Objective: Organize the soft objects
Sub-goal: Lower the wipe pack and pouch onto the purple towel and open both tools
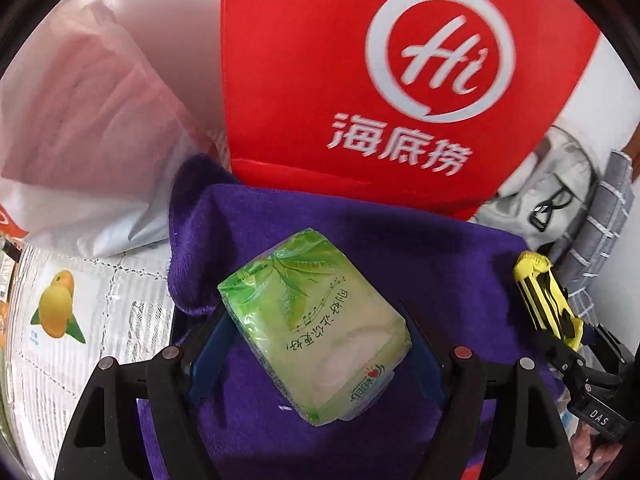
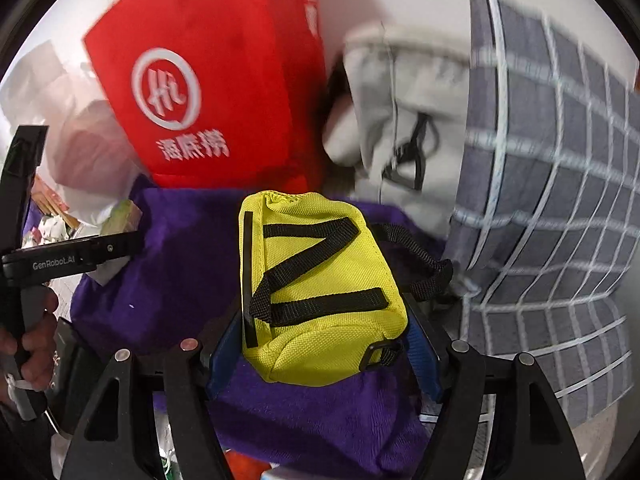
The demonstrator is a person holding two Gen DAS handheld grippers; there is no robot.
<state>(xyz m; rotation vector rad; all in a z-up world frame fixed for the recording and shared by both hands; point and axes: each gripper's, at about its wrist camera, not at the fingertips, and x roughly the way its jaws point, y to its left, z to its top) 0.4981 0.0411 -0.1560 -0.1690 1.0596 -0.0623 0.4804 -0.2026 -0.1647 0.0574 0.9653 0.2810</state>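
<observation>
Over purple cloth (image 1: 360, 232), left to right: left gripper (image 1: 316, 332) pinching green tissue pack (image 1: 316, 320); right gripper (image 2: 324, 320) pinching yellow pouch (image 2: 316, 280); red bag (image 1: 360, 80) behind, grey checked fabric (image 2: 540, 200) far right.

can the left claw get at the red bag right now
Probably not yet. The left claw is shut on the green tissue pack, so it has nothing free to grip with. The red bag stands just beyond the purple towel, otherwise unblocked.
</observation>
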